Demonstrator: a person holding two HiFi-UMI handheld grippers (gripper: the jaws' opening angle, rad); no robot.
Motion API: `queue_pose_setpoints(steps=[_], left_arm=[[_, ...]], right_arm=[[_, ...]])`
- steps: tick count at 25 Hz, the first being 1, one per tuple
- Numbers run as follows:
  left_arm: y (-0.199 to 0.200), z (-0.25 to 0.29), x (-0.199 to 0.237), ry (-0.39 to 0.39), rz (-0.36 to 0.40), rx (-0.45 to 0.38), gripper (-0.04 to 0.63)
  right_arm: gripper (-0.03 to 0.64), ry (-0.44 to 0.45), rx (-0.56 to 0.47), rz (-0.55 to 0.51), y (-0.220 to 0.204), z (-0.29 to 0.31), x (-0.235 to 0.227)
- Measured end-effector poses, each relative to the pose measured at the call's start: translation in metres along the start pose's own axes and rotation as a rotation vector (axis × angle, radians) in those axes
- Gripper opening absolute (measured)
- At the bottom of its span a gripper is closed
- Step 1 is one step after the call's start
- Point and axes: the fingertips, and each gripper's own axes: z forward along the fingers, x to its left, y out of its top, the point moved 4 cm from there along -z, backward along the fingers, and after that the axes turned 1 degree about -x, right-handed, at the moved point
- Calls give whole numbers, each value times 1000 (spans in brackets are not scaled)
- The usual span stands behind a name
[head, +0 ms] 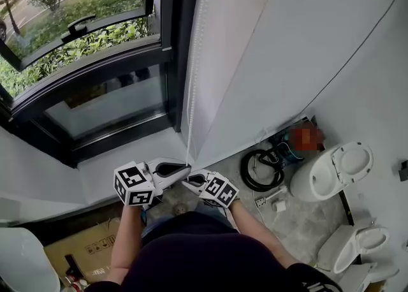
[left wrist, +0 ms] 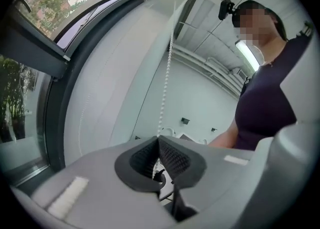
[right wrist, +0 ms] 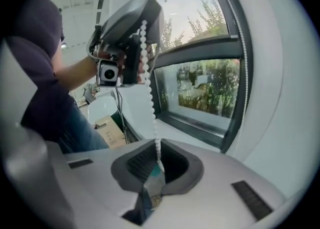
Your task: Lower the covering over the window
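Two grippers meet low in my head view, at about 6 o'clock from the middle of the frame, tips almost touching. Both are on the bead chain (head: pixel 189 136), which drops in a straight white line from 12 o'clock down along the left edge of the blind (head: pixel 255 61).

The left gripper (head: pixel 182 171) has its jaws drawn together on the chain. In the left gripper view the beads come down from 12 o'clock and vanish between the dark ribbed pads (left wrist: pixel 175 159), pinched right at the tips.

The right gripper (head: pixel 190 181) sits just below and to the right of it, jaws likewise closed on the chain. In the right gripper view the beads (right wrist: pixel 150 93) run from the left gripper's nose at 11 o'clock down into the gap between the pads, so the right gripper grips lower on the same strand.

The blind hangs at 1 o'clock, a wide white sheet just right of the window (head: pixel 95 74). That window fills 10 o'clock, dark-framed, its glass bare, with green shrubs outside. I cannot tell how much glass lies behind the blind.

At 4 o'clock two white toilets (head: pixel 331 173) stand on the floor, with a black coiled hose (head: pixel 261 169) beside the nearer one. A cardboard box (head: pixel 83 249) lies at 8 o'clock.
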Motion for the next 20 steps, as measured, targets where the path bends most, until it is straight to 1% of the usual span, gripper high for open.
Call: queue_pose_setpoints(steps=[1, 4, 5, 6, 7, 10, 16, 18, 20], left_arm=[[0, 1, 0, 7, 10, 10, 12], [0, -1, 3, 30, 30, 44, 12], [-1, -3, 4, 31, 25, 46, 12], [-3, -4, 4, 29, 16, 43, 12], [-4, -5, 5, 28, 6, 35, 12], [-5, -7, 4, 18, -10, 20, 12], [-6, -5, 4, 0, -11, 22, 12], [-6, -5, 4, -7, -19, 16, 12], [-7, -4, 2, -15, -25, 12, 12]], right_arm=[[14, 21, -9, 18, 1, -1, 1], [16, 109, -65, 120, 10, -12, 2], [41, 118, -88, 134, 17, -18, 1], [98, 115, -107, 131, 24, -25, 0], [136, 108, -120, 113, 31, -33, -1], [141, 100, -154, 28, 60, -60, -2], [141, 92, -208, -152, 116, -112, 6], [141, 85, -196, -205, 127, -127, 10], [141, 83, -154, -257, 131, -136, 15]])
